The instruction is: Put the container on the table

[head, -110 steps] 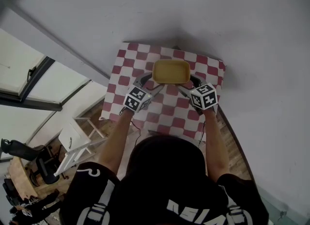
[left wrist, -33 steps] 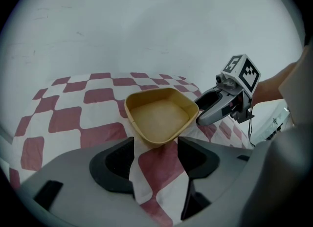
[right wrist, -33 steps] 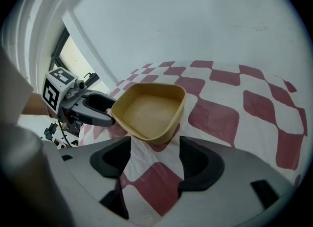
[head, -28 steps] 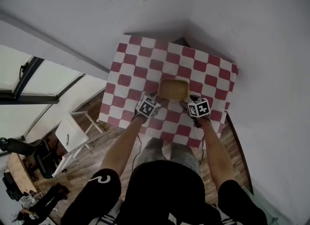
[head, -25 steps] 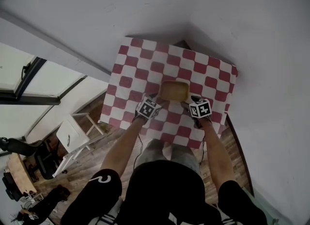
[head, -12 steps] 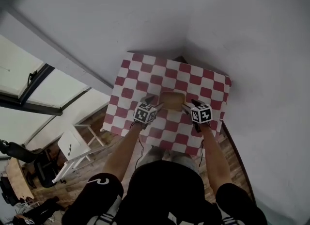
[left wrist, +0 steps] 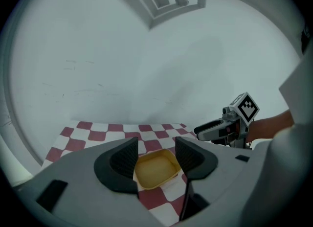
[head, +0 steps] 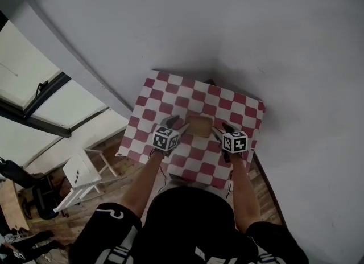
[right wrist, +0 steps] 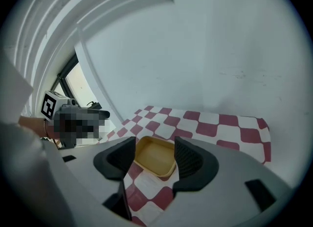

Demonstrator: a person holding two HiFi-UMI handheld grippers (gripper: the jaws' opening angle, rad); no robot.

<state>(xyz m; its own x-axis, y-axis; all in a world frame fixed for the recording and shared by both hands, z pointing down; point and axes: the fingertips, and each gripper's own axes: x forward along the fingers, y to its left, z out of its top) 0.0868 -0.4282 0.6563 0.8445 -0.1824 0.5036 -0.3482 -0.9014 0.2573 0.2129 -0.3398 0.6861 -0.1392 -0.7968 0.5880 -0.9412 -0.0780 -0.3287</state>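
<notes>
Since the earlier frames: the container (head: pixel 199 126) has gone from carried above the cloth to resting on the checked tabletop (head: pixel 165 95). Both your grippers have come up and back off it.

- Container: flat on the tabletop, upright, open side up, looks empty. Sits about mid-cloth, a little toward your edge and well clear of the far edge and corners.
- Left gripper (head: pixel 175 123): just off the container's left side, apart from it. Its fingers (left wrist: pixel 122 160) stand spread and have just been easing inward. The container shows through the gap but lies down on the cloth beyond, not pinched.
- Right gripper (head: pixel 222 127): mirrors it on the right side. Its fingers (right wrist: pixel 188 160) are also spread and have just been narrowing, with nothing gripped. The container is again seen past them on the tabletop.

Step in hand, as I judge it: the placing is done and you are in the withdrawal.

Next move: little is asked. Bring both grippers back toward yourself and keep them above the rim, so neither finger clips the container and shoves it across the cloth. No regrasp looks needed, since the container sits square and steady.
</notes>
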